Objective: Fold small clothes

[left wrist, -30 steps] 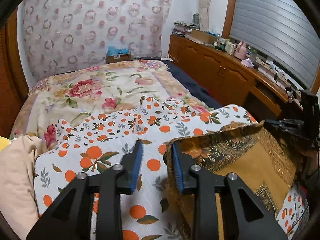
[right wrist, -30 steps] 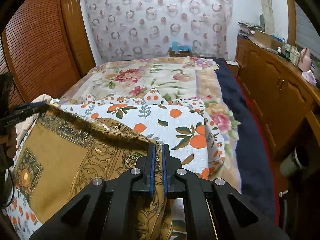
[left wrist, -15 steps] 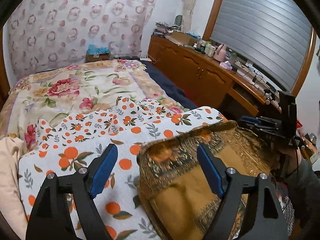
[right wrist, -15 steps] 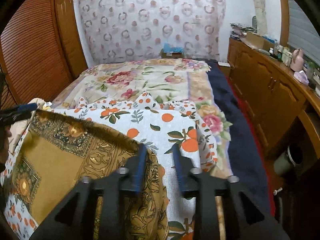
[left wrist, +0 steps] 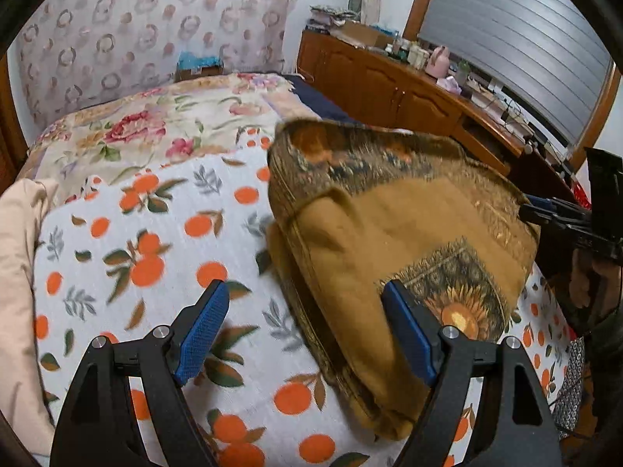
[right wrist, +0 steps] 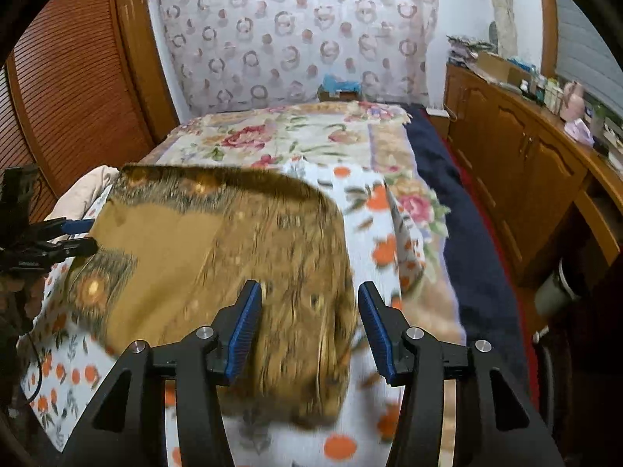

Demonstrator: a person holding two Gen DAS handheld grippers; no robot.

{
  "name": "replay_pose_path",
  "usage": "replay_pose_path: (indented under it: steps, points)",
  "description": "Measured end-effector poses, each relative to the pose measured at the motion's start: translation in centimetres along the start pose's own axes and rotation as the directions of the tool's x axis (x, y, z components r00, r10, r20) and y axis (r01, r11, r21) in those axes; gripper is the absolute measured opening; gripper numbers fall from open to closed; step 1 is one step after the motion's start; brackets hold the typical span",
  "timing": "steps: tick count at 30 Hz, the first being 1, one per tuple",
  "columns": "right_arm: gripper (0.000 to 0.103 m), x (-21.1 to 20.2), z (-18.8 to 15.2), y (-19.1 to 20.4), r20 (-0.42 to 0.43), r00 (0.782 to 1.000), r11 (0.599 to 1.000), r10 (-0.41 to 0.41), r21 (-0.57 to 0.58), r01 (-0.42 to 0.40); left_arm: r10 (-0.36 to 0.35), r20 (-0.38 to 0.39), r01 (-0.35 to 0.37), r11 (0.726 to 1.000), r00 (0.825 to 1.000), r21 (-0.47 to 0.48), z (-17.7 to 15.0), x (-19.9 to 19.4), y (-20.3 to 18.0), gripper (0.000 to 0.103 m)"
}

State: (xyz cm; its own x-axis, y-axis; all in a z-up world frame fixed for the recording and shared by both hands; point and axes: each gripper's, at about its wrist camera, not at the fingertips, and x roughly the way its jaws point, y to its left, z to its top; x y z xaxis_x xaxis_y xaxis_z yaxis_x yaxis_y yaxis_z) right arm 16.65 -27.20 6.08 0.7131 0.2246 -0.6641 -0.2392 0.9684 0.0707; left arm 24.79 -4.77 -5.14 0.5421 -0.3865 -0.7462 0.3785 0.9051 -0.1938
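Mostly, the brown cloth (left wrist: 393, 225) lies folded on the orange-print sheet (left wrist: 155, 241) that covers the near end of the bed (left wrist: 163, 124), with its patterned border along the far edge and a sunflower patch toward the near right.

From the left wrist, the left tool (left wrist: 307, 327) stands wide open with nothing in its grip. Its left pad (left wrist: 202, 327) hangs over bare sheet, and its right pad (left wrist: 409, 330) sits in front of the cloth's sunflower patch. Whether that pad brushes the fabric cannot be told. The cloth's near corner runs down behind the right finger and is partly cut off there.

From the right wrist, the right tool (right wrist: 309, 330) has its jaws opening. The cloth's thick folded edge sits between them, but both pads stand off it, so nothing is held. This view is badly smeared: the cloth's pattern and the sheet around it blur into streaks, and the number of layers in the fold cannot be counted.

Each tool shows at the other view's edge, cropped by the frame, with only dark fingers and a little blue visible. A pale cloth (left wrist: 19, 253) lies at the bed's left side, mostly out of frame. Bottles and small items on the desk (left wrist: 447, 89) by the window are too small to identify.
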Motion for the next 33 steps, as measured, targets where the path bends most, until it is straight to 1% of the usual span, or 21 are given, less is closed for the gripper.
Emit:
replay_pose_path:
  steps: [3, 4, 6, 9, 15, 17, 20, 23, 24, 25, 26, 28, 29, 30, 31, 32, 33]
  points:
    - [0.055, -0.4, -0.7, -0.3, -0.018, 1.0, 1.0, 0.007, 0.027, -0.006, -0.005, -0.003, 0.005, 1.0, 1.0, 0.0, 0.0, 0.4, -0.2, 0.082]
    - [0.057, -0.2, -0.8, -0.4, -0.028, 1.0, 0.999, 0.002, 0.035, -0.001, -0.007, -0.004, 0.007, 1.0, 1.0, 0.0, 0.0, 0.6, -0.1, 0.082]
    - [0.064, 0.1, -0.7, -0.6, -0.033, 0.999, 0.999, -0.008, 0.051, 0.01, -0.007, -0.014, 0.007, 1.0, 1.0, -0.002, 0.1, 1.1, -0.2, 0.082]
    - [0.067, 1.2, -0.3, -1.0, -0.043, 0.999, 0.998, 0.003, 0.069, 0.0, -0.012, -0.029, 0.011, 1.0, 1.0, -0.012, 0.3, 1.8, 0.2, 0.082]
    - [0.067, 4.0, 2.5, -1.3, -0.05, 0.998, 0.997, 0.026, 0.075, -0.022, -0.016, -0.046, 0.015, 0.999, 0.999, -0.028, 0.7, 2.7, 0.6, 0.082]
    - [0.067, 4.8, 2.7, -1.4, -0.053, 0.998, 0.998, 0.033, 0.064, -0.03, -0.014, -0.045, 0.013, 1.0, 0.999, -0.026, 0.8, 2.9, 0.5, 0.082]
    - [0.067, 5.6, 2.9, -0.7, -0.055, 0.998, 1.0, 0.006, 0.012, -0.005, -0.009, -0.045, 0.008, 1.0, 0.999, -0.02, 0.9, 3.1, 0.3, 0.082]
    - [0.067, 6.4, 2.7, -0.8, -0.067, 0.998, 0.999, 0.022, 0.028, -0.021, -0.017, -0.038, 0.016, 1.0, 0.999, -0.02, 0.9, 3.2, 0.2, 0.082]
    - [0.067, 6.5, 2.7, -0.9, -0.071, 0.997, 0.999, 0.031, 0.033, -0.029, -0.024, -0.035, 0.023, 1.0, 0.999, -0.021, 0.9, 3.2, 0.3, 0.079]
    - [0.067, 6.5, 2.7, -0.9, -0.072, 0.997, 0.999, 0.034, 0.03, -0.032, -0.044, -0.029, 0.043, 0.999, 0.999, -0.021, 0.9, 3.2, 0.2, 0.073]
    - [0.067, 6.6, 2.6, -1.0, -0.074, 0.997, 0.999, 0.036, 0.025, -0.035, -0.077, -0.031, 0.076, 0.997, 0.997, -0.024, 0.9, 3.2, 0.1, 0.059]
    - [0.065, 6.7, 2.7, -1.1, -0.072, 0.996, 0.999, 0.048, 0.026, -0.046, -0.092, -0.029, 0.091, 0.995, 0.995, -0.031, 1.1, 3.3, 0.0, 0.054]
    - [0.058, 6.6, 2.6, -1.1, -0.071, 0.996, 0.998, 0.057, 0.024, -0.056, -0.106, -0.028, 0.105, 0.994, 0.994, -0.03, 1.2, 3.3, 0.0, 0.047]
    - [0.05, 6.5, 2.6, -1.1, -0.073, 0.995, 0.997, 0.075, 0.024, -0.073, -0.119, -0.028, 0.118, 0.992, 0.993, -0.035, 1.2, 3.3, 0.1, 0.044]
    - [0.046, 6.5, 2.6, -1.0, -0.077, 0.993, 0.996, 0.09, 0.025, -0.089, -0.132, -0.028, 0.131, 0.99, 0.991, -0.051, 1.3, 3.3, 0.3, 0.042]
    - [0.039, 6.4, 2.5, -0.9, -0.08, 0.992, 0.995, 0.102, 0.025, -0.1, -0.159, -0.025, 0.156, 0.985, 0.987, -0.075, 1.3, 3.3, 0.8, 0.038]
    - [0.033, 6.4, 2.4, -0.8, -0.086, 0.99, 0.993, 0.114, 0.022, -0.113, -0.188, -0.02, 0.186, 0.979, 0.982, -0.087, 1.4, 3.2, 1.0, 0.036]
